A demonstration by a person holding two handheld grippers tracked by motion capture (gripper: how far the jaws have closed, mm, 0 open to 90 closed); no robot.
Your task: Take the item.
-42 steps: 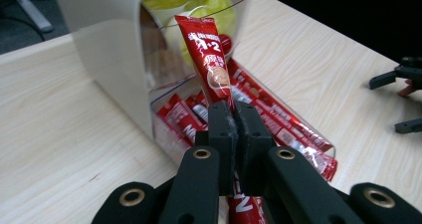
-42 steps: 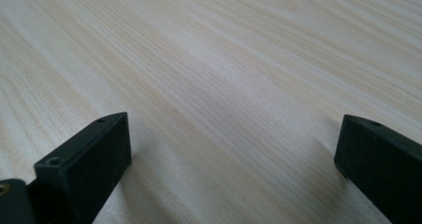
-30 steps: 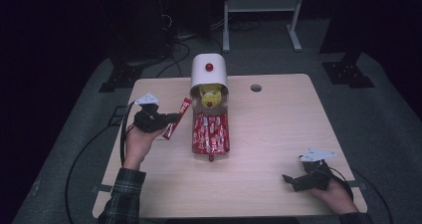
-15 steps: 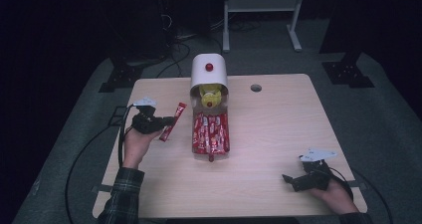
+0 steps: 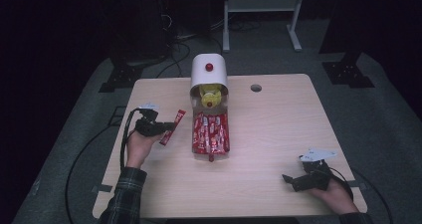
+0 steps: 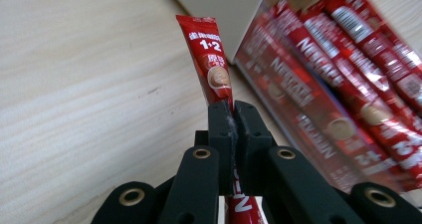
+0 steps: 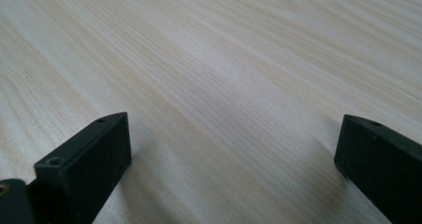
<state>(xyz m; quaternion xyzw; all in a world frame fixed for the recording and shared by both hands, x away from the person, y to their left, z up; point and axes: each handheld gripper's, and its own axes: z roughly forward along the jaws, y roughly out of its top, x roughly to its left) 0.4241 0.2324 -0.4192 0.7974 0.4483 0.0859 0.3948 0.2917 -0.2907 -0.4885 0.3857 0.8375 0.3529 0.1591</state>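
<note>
One red sachet (image 6: pixel 211 59) is clamped in the left hand-held gripper (image 5: pixel 166 127), left of the dispenser tray (image 5: pixel 210 134) (many remain); the right hand-held gripper (image 7: pixel 234 159) is held open, idle.

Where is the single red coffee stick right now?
In the high view, the coffee stick sits clamped in the left gripper, left of the stick tray.

The tongs (image 6: pixel 233 134) hide the red sachet's (image 6: pixel 211 64) middle.
</note>
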